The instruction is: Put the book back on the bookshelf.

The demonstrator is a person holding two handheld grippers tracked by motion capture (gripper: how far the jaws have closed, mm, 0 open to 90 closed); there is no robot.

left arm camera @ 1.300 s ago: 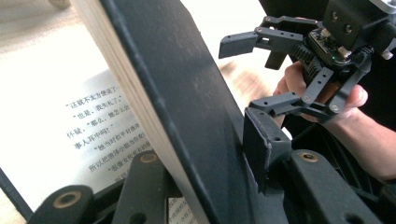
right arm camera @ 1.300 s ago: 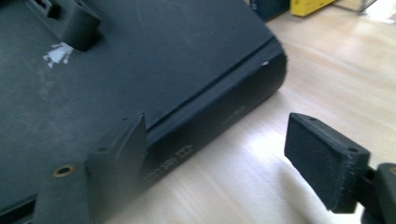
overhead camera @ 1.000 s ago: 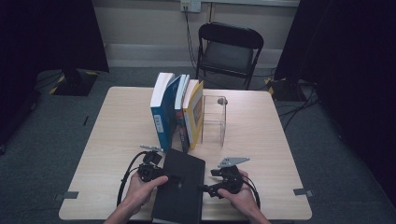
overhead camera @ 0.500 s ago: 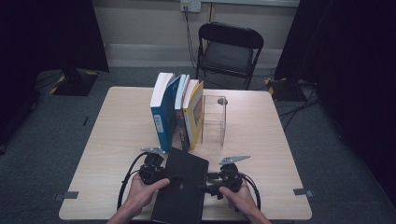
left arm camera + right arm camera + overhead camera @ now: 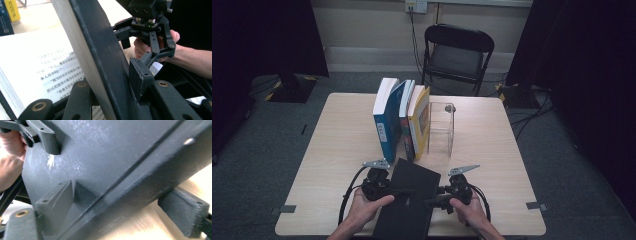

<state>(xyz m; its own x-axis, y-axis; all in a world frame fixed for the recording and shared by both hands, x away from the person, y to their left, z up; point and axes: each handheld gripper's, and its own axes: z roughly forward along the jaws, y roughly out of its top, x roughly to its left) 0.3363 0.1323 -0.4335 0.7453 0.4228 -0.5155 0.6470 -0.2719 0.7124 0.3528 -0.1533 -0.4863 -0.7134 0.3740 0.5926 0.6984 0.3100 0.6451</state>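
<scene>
A black hardcover book (image 5: 409, 200) lies tilted at the table's near edge, held from both sides. My left gripper (image 5: 399, 191) is shut on the book's left side. In the left gripper view my left gripper (image 5: 110, 85) clamps the black cover (image 5: 105, 50) and a stack of leaves, and a page of printed text (image 5: 37, 62) lies open to the left. My right gripper (image 5: 432, 202) grips the right side. In the right gripper view my right gripper (image 5: 120, 205) has one jaw on the scuffed cover (image 5: 112, 157) and the other under the edge.
Three books stand upright mid-table, a blue one (image 5: 387, 122) to the left and a yellow one (image 5: 421, 120) to the right, leaning on a clear bookend (image 5: 443, 127). The wooden table (image 5: 497, 150) has bare surface on both sides. A black folding chair (image 5: 457, 55) stands beyond it.
</scene>
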